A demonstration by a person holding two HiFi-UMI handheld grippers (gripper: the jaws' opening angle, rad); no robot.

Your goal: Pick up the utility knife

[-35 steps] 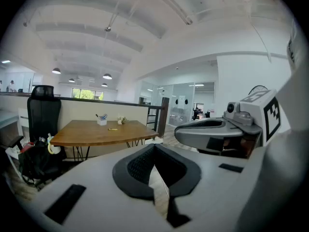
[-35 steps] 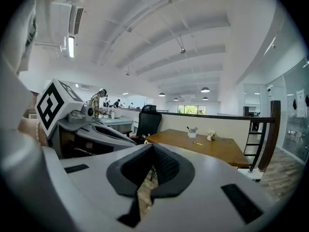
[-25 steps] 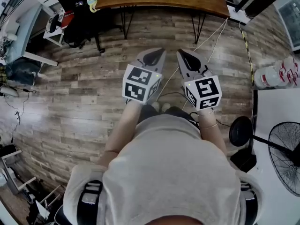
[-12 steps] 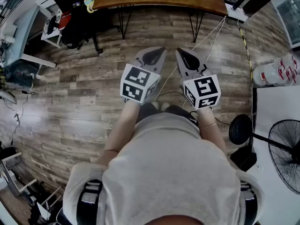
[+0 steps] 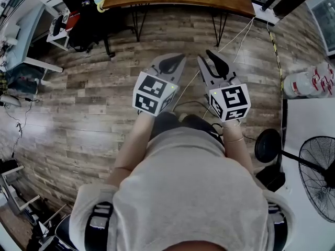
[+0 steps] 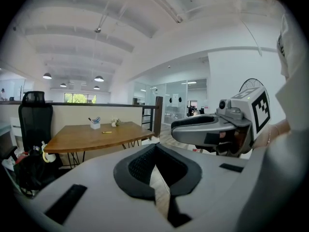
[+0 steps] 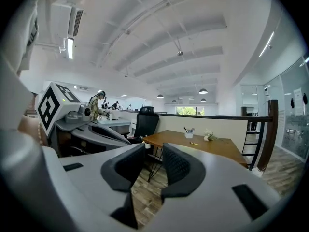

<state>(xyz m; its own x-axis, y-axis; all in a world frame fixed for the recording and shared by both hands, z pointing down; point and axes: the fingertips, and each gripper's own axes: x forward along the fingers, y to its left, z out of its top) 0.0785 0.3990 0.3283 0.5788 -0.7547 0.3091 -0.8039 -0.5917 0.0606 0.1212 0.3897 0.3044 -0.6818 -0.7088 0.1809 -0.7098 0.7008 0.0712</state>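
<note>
While I hold both grippers out in front of me, nearly level, the left gripper sits with its jaws closed tip to tip. Nothing is in them, just a sliver of plank floor showing behind the pads. Right beside it, the right gripper has just been opening its jaws. They stand partly apart now, a modest gap, and I see nothing between them but floor. The two grippers hang side by side above the planks, close but not touching.

Further ahead stands the wooden counter on thin black legs. And there's the utility knife, a small yellow sliver lying flat on the counter top, well apart from both grippers. Near it, a little further back, sits a small white cup with pens in it, and beside that something pale, too tiny for me to tell. Off the counter's left end, a black office chair.
</note>
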